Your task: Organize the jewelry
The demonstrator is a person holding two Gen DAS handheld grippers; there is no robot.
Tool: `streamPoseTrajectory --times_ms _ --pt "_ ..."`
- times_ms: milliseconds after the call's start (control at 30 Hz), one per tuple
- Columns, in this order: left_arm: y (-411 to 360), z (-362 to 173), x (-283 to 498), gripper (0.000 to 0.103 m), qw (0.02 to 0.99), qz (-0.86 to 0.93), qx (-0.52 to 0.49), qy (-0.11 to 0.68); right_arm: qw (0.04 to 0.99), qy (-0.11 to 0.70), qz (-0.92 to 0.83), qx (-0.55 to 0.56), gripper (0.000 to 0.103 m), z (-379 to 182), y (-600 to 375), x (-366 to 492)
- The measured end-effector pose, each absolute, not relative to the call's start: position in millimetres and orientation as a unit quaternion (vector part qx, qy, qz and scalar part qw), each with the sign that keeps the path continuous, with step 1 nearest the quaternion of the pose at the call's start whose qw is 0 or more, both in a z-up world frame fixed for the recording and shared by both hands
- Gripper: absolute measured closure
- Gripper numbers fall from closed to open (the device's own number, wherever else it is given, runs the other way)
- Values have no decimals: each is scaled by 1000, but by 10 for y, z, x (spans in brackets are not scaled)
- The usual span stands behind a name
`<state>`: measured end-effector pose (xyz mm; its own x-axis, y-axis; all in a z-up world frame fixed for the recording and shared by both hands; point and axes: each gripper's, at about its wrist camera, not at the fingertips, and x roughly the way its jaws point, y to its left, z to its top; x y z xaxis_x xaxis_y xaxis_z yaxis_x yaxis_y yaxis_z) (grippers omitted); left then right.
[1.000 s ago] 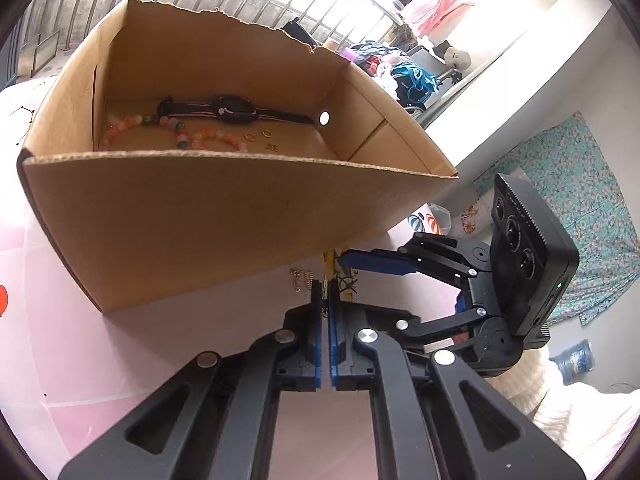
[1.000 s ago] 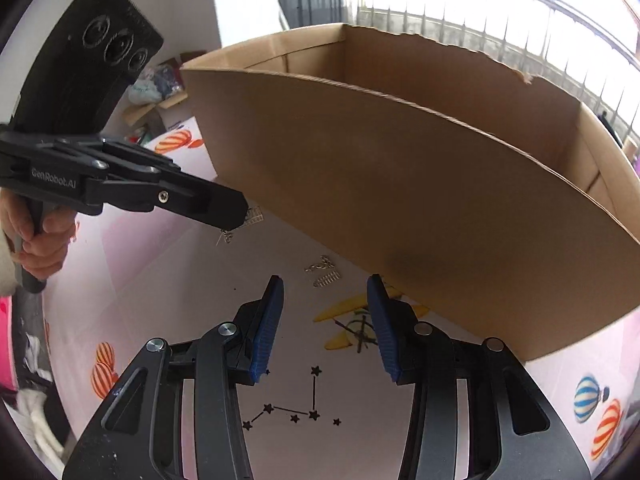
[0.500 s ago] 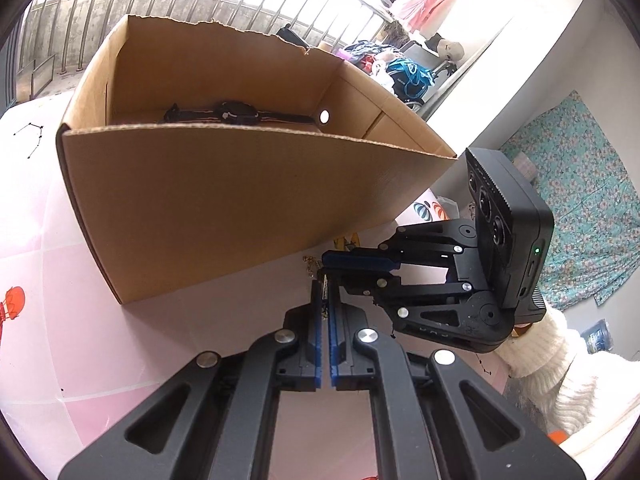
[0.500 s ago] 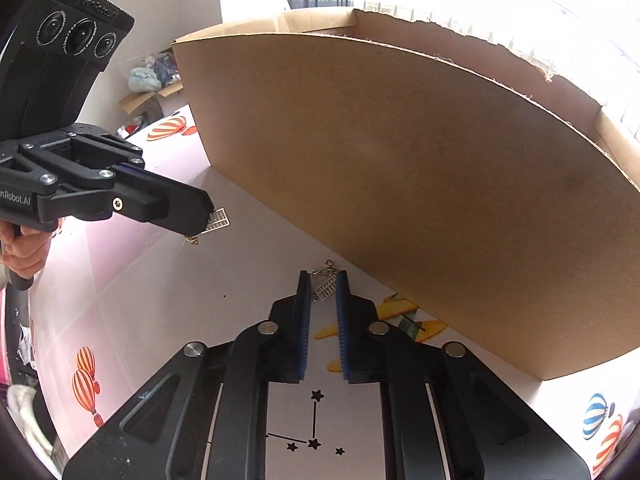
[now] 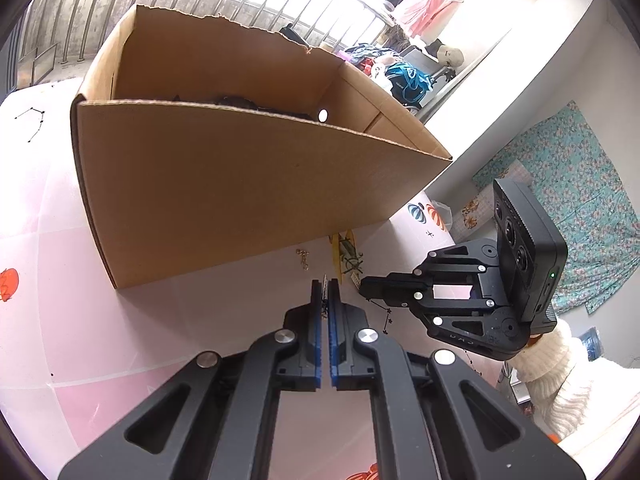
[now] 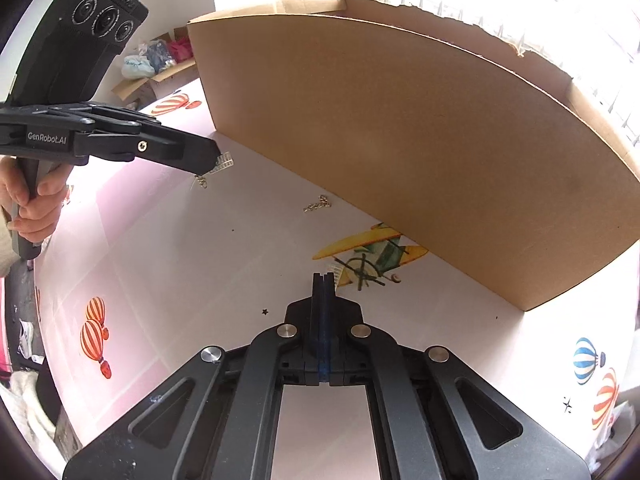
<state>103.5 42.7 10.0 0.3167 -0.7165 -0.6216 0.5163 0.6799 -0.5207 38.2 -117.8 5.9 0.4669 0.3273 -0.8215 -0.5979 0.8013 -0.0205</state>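
**Both tongs closed, box wall ahead, one chain loose on the table**

The left gripper (image 5: 326, 290) has its jaws narrow, almost together, and it pinches a silver earring (image 6: 223, 160); a small chain end hangs down from this earring. The right gripper (image 6: 323, 278) is pressed fully closed. A ribbed silver piece (image 5: 354, 280) sits at its tip and appears to be held there, though the contact itself is hard to see.

Seen from the right gripper, a loose gold chain (image 6: 318, 203) lies on the table at 12 o'clock. Its long axis goes from 8 to 2 o'clock, about parallel to the box wall and just beside it. From the left gripper the same chain is at 11 o'clock, near. I judge the left gripper a little nearer to it, but both tongs are occupied.

The cardboard box (image 5: 240, 200) stands at 12 o'clock from the left gripper and at 1 o'clock from the right one. Its near wall rises between both tongs and the opening, so the held pieces must probably go up and over this edge. A dark watch (image 5: 236, 100) shows partly inside. The pink table cover (image 6: 160, 280) has a printed airplane (image 6: 370, 256) just ahead of the right tips.
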Motion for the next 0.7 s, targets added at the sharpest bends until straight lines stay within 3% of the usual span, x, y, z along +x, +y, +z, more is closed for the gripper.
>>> streamPoseTrajectory --times_ms 700 --pt "372 257 954 101 806 -398 -107 426 864 409 266 -124 103 391 -1541 224"
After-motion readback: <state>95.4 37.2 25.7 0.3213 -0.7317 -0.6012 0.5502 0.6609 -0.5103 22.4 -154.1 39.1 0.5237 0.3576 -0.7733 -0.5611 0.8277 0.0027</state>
